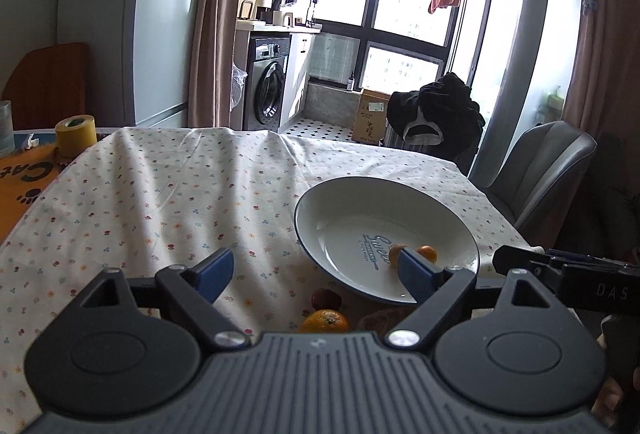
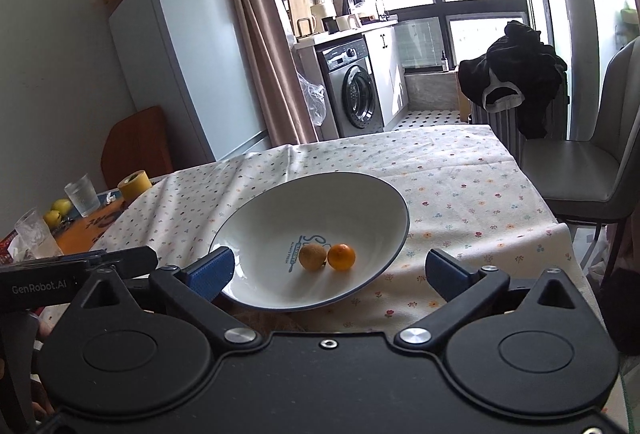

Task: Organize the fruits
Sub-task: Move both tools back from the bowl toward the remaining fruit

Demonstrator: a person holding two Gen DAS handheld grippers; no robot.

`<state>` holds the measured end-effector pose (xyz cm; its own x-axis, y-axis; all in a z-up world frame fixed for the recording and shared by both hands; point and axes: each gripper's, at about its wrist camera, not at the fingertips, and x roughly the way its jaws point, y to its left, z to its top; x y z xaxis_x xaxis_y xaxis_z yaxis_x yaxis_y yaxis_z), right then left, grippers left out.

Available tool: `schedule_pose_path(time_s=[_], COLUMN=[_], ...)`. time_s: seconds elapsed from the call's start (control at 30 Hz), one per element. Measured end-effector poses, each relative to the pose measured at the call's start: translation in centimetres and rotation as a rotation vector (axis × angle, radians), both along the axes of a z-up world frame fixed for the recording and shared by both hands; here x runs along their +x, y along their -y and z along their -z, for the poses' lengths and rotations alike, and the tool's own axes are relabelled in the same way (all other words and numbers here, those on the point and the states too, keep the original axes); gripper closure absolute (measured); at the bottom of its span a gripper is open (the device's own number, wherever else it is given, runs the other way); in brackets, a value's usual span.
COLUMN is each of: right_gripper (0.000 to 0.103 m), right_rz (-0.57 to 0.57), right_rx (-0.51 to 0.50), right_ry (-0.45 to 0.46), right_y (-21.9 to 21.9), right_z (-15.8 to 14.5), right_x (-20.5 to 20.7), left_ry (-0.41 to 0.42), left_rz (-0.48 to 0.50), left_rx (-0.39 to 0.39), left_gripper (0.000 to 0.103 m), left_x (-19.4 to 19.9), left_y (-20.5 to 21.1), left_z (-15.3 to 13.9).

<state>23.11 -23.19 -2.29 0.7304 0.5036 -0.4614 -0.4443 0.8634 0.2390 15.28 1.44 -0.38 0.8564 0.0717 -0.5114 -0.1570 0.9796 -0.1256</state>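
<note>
A white plate with a dark rim [image 2: 360, 190] [image 1: 340, 194] lies on the flowered tablecloth. In it rest a brownish kiwi [image 2: 312, 257] and a small orange [image 2: 341, 257] [image 1: 427, 254], side by side. My right gripper [image 2: 329, 274] hovers open over the plate's near edge, holding nothing. My left gripper [image 1: 316, 276] is open too, above the cloth left of the plate. Below it on the cloth lie a dark red fruit [image 1: 326, 299] and a larger orange [image 1: 325, 321], partly hidden by the gripper body.
A yellow tape roll [image 1: 75, 136] [image 2: 134, 184], glasses [image 2: 82, 194] and yellow-green fruits [image 2: 58, 212] sit at the table's far left on an orange mat. A grey chair [image 2: 580, 170] stands at the right. A woven item [image 1: 380, 320] peeks out by the plate's near edge.
</note>
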Motion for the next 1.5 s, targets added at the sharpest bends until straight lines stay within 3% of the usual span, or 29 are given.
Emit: schedule_pose_path(time_s=[0.07, 0.23, 0.63, 1.13, 1.5], right_gripper=[0.0, 0.0, 0.0, 0.0, 0.0], right_rz=[0.003, 0.006, 0.016, -0.01, -0.063], right_rx=[0.0, -0.009, -0.066, -0.094, -0.07], right_ry=[0.005, -0.004, 0.014, -0.05, -0.093], right_y=[0.2, 0.5, 1.3, 2.6, 3.6], right_z=[-0.2, -0.4, -0.6, 0.5, 1.3], right_x=[-0.3, -0.9, -2.9, -3.6, -4.0], left_ry=[-0.001, -0.043, -0.043, -0.08, -0.105], left_rz=[-0.003, 0.003, 0.052, 0.04, 0.048], left_rx=[0.012, -0.042, -0.04, -0.027, -0.062], left_gripper=[0.015, 0.015, 0.015, 0.015, 0.018], left_x=[-0.4, -1.1, -3.1, -4.4, -4.8], left_y=[0.0, -0.7, 0.1, 0.1, 0.0], left_z=[-0.1, -0.2, -0.8, 0.3, 1.9])
